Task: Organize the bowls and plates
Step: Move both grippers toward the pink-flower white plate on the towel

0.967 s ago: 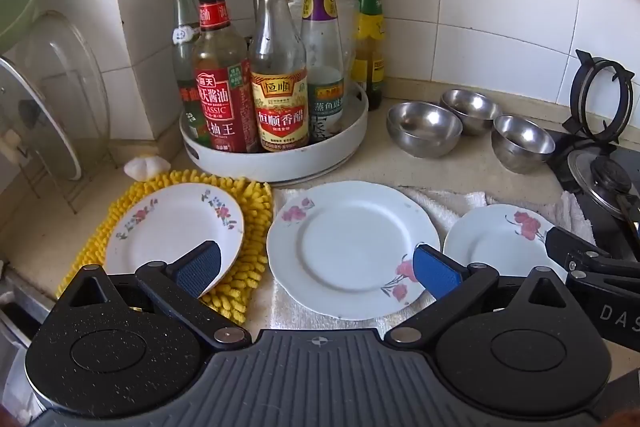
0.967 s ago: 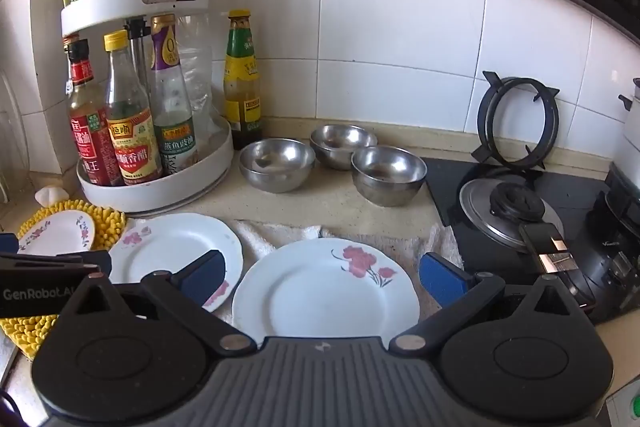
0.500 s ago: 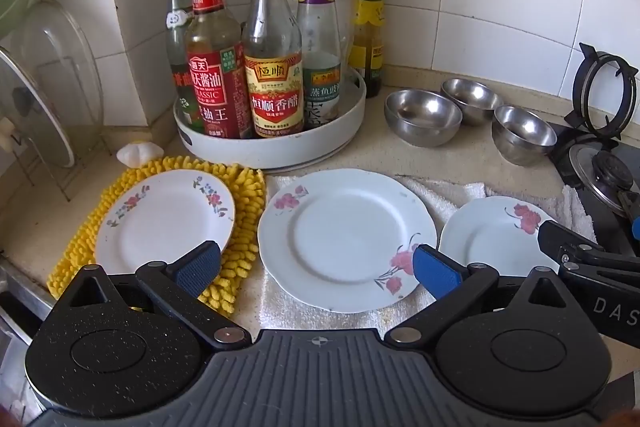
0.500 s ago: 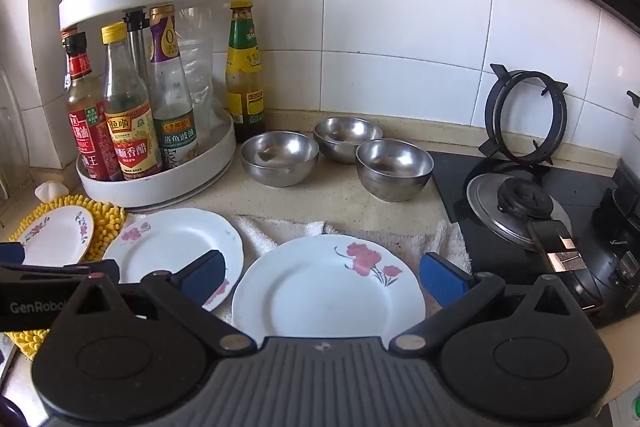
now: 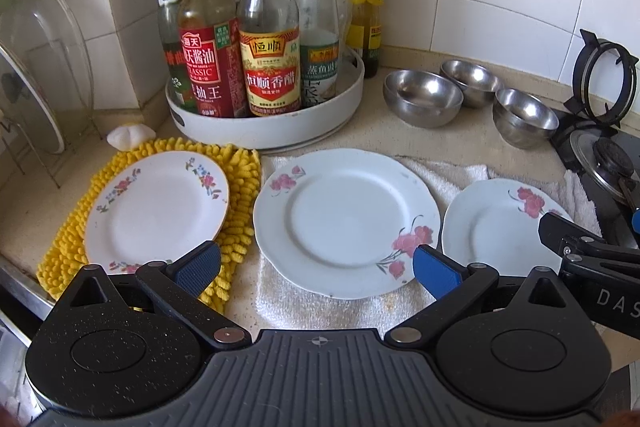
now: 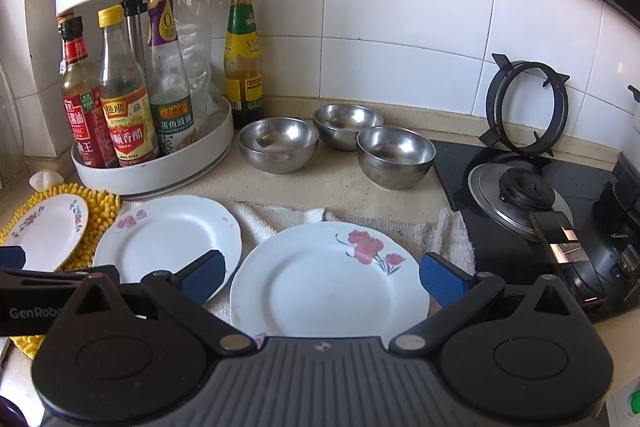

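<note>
Both grippers, left gripper [image 5: 316,263] and right gripper [image 6: 324,277], gape above plate rims.

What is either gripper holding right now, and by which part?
Nothing. The left gripper and right gripper are both open, above the white flowered plates.

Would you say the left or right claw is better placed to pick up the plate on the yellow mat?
Left. The left claw is open, and the mat plate lies just beyond its left finger. The right claw is open over the far-right plate, two plates away.
</note>
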Tool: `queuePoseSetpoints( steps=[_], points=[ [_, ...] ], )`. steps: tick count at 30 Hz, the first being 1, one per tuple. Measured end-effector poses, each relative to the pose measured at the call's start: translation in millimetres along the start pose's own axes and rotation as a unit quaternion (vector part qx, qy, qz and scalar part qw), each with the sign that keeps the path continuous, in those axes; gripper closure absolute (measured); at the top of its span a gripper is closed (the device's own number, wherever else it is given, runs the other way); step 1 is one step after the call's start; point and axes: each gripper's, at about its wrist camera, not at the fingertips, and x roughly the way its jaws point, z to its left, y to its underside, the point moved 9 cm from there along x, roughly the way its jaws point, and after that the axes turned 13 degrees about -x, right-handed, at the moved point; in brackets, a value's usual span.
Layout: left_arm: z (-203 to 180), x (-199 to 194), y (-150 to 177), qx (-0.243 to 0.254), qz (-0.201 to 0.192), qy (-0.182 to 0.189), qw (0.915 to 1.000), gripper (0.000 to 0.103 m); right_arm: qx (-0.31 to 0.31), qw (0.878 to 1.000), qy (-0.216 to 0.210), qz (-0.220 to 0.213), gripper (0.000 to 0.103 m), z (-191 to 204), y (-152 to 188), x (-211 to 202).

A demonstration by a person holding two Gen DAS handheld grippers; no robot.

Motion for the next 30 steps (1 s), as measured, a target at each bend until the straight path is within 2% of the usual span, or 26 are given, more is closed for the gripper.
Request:
queuePoseSetpoints(
  steps=[22,30],
  points=[
    [3.5,7.1,2.2,-0.019,0.027,0.016,0.9993,0.0,-0.004,1.0,-0.002,0.011,0.0,0.9,2.9,1.8],
    [1.6,16.5,6.0,-0.032,0.04,0.006,0.9987,0.0,-0.023,0.999,-0.019,0.021,0.0,0.1,-2.1,17.6]
  ],
)
